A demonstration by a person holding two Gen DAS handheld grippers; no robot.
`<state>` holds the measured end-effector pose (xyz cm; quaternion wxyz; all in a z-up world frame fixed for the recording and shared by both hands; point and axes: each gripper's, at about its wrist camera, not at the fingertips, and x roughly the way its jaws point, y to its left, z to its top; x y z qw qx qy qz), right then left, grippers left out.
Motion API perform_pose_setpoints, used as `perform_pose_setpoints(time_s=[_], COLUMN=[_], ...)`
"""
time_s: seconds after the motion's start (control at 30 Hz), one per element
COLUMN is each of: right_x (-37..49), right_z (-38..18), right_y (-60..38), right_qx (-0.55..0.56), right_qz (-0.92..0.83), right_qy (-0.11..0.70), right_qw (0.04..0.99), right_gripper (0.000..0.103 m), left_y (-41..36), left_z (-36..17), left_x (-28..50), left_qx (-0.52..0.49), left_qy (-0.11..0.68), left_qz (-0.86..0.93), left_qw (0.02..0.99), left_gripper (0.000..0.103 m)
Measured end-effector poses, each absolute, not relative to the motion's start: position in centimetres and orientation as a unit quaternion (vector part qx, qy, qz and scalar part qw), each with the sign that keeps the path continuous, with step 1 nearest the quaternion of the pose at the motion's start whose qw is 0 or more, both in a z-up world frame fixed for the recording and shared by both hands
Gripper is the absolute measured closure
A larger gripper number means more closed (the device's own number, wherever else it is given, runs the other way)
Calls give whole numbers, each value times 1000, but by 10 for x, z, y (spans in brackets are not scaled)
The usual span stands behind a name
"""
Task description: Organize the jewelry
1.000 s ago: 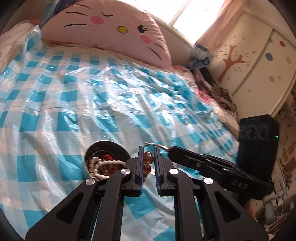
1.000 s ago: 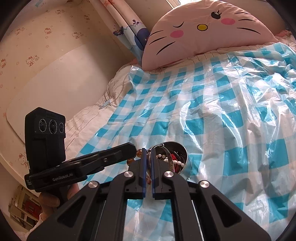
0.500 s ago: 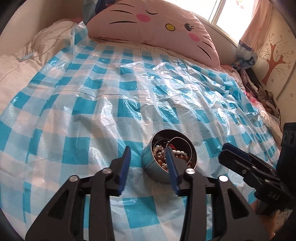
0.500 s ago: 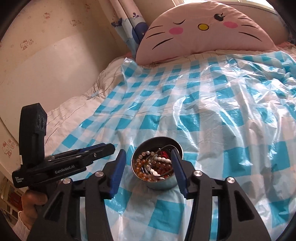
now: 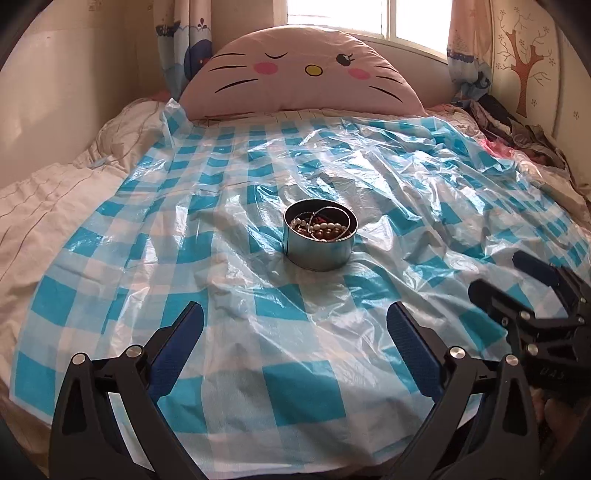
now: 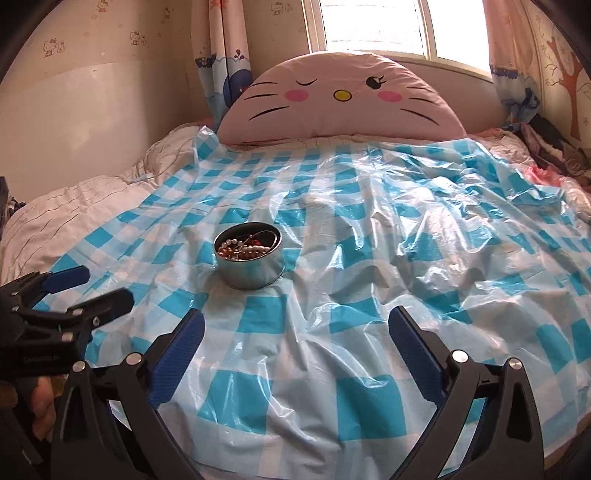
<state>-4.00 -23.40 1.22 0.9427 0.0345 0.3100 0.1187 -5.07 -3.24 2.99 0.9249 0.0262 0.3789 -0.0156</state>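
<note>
Round metal tin [image 5: 318, 239] upright on the blue-and-white checked plastic sheet [image 5: 258, 177], open mouth facing up, no long axis to speak of since the body is a short cylinder; landmark for everything else. Inside the tin, a tangle of jewelry [image 5: 320, 228]: pale pearl-like beads, amber-brown beads, a bit of red, and a thin metal ring leaning against the inner wall. No lid seen on it. Near the bottom edge of the sheet, well short of the tin, left gripper [image 5: 295, 343] with blue-padded fingers [image 5: 177, 347] spread wide and opening further, nothing between them, only bare sheet beneath. To the right of the tin and nearer the camera, right gripper [image 6: 295, 345] likewise gaping and opening, empty, pads touching nothing. Each tool visible from the other's camera: right gripper at the right edge of the left wrist view, left gripper at the left edge of the right wrist view, a hand [image 6: 38, 402] wrapped around its handle. Under the tin, sheet crinkled and glossy, laid over a pale quilted bedspread [image 5: 55, 206] showing to the left. Beyond the tin, at the head of the bed, a large pink cat-face cushion [image 5: 303, 74]. Behind the cushion, a bright window [image 5: 347, 18] with patterned curtains [image 5: 184, 40] either side. Far right of the tin, a heap of dark clothes [image 5: 517, 133] below a wall with a tree decal [image 5: 522, 70].
</note>
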Motion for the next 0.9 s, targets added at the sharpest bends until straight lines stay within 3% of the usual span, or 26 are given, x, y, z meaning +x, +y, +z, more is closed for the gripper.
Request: perform_pose_setpoints(time_s=[0.4, 0.9], right_x=[-65, -72], right_z=[9, 16], right_y=[-276, -256], right_qx=[118, 58], right_qz=[63, 48], right_qy=[276, 259], right_qw=[952, 963], right_gripper=[7, 7], left_y=[-38, -43], left_z=[29, 26], left_x=[-73, -71], left_qx=[25, 29], left_qy=[359, 363], left_qz=[3, 0], left_qw=[933, 932], left_gripper=[8, 8])
